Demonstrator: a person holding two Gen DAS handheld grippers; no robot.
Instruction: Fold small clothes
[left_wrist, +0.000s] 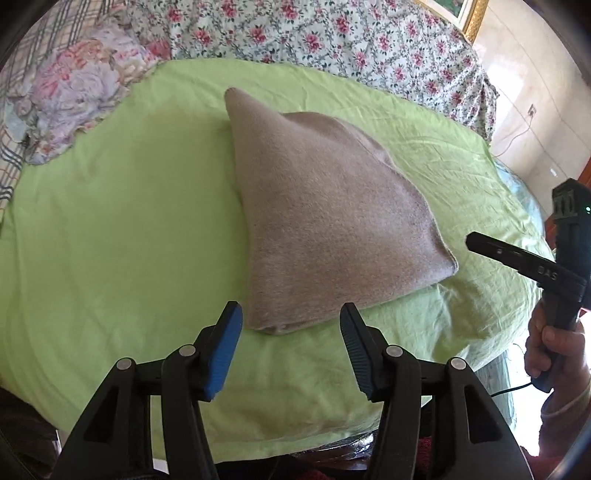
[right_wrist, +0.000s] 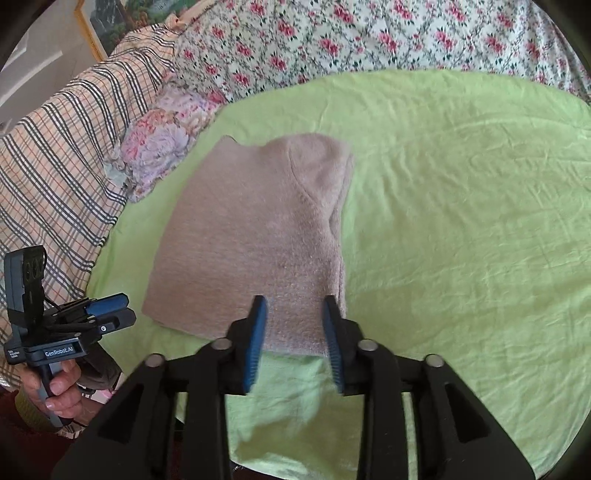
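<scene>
A folded beige knit garment (left_wrist: 332, 206) lies flat on a light green sheet (left_wrist: 110, 221); it also shows in the right wrist view (right_wrist: 255, 240). My left gripper (left_wrist: 291, 317) is open and empty, just short of the garment's near corner. It also shows at the left edge of the right wrist view (right_wrist: 110, 310). My right gripper (right_wrist: 295, 310) is open, its fingers standing over the garment's near edge without pinching it. In the left wrist view it (left_wrist: 476, 240) sits off the garment's right corner.
A floral bedspread (left_wrist: 332, 33) covers the far side. A crumpled floral cloth (right_wrist: 162, 136) lies at the sheet's left edge, beside a plaid blanket (right_wrist: 55, 177). A tiled wall with a cable (left_wrist: 524, 122) is at the right.
</scene>
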